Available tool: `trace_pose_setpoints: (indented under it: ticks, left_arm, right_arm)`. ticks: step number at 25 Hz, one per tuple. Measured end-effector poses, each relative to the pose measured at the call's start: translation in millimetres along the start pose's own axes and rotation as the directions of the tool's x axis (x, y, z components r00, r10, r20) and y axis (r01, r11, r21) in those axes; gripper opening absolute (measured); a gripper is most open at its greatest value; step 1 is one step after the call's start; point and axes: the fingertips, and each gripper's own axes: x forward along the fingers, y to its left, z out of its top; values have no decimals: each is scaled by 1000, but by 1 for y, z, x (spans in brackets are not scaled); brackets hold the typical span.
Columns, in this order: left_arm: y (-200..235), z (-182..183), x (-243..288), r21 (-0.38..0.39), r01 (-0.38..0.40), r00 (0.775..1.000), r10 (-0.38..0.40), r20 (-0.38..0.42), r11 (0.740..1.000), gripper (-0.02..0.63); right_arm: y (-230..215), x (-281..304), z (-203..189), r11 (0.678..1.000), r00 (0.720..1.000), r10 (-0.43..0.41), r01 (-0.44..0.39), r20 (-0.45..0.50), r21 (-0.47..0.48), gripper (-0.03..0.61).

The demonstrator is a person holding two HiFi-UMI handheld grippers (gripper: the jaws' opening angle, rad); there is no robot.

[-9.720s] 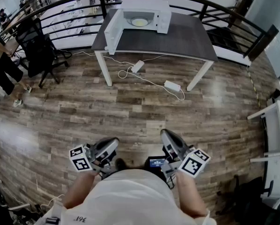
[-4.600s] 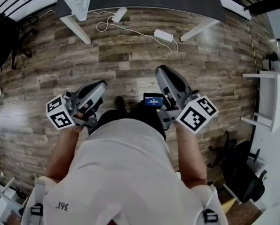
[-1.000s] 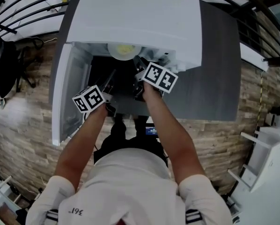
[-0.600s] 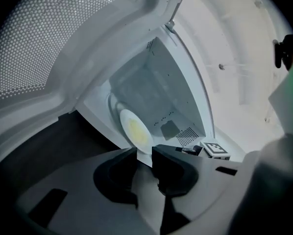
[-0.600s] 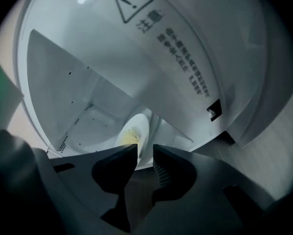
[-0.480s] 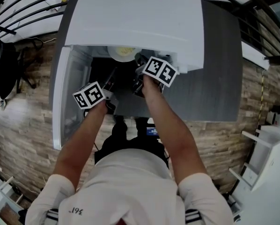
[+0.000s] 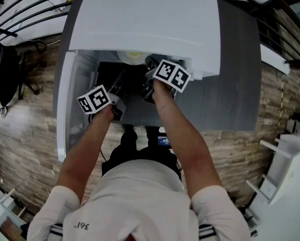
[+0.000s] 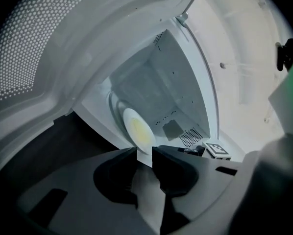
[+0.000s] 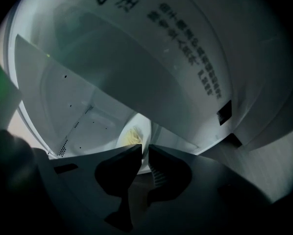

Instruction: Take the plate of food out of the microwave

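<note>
On the dark grey table stands a white microwave, its door swung wide to the person's left and its cavity open towards them. Both tools reach into that mouth. The left gripper sits lower and nearer the door, its jaws spread a little with nothing between them and only the oven floor showing through the gap. The right gripper is farther in, its jaws drawn to a thin slit, right at the near rim of the plate; whether they bite on that rim cannot be made out. The plate rests on the microwave's floor, with yellow food heaped on it.
</note>
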Motion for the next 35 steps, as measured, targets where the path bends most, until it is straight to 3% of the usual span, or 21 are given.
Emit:
trace_pose_setpoints:
  ticks: [12,25,30,35]
  left_arm:
    - [9,19,3,-10,13,1000,-12,26,1000,78]
    - [10,19,18,5,43,999,-43,-22,999,78]
    - [19,4,7,-18,0,999,-1,-50,1000,78]
    - [13,2,17,-113,63,996,-70,-58,992,78]
  right_arm:
    - [9,-19,-7,996,996,88,-88,-34,0,29]
    - [-9,-45,-9,986,993,117,-113,-26,121,18]
    - [-16,-50,-2,984,993,114,-110,-18,138,18]
    - [-17,-53,-7,982,993,111,-106,-24,154,18]
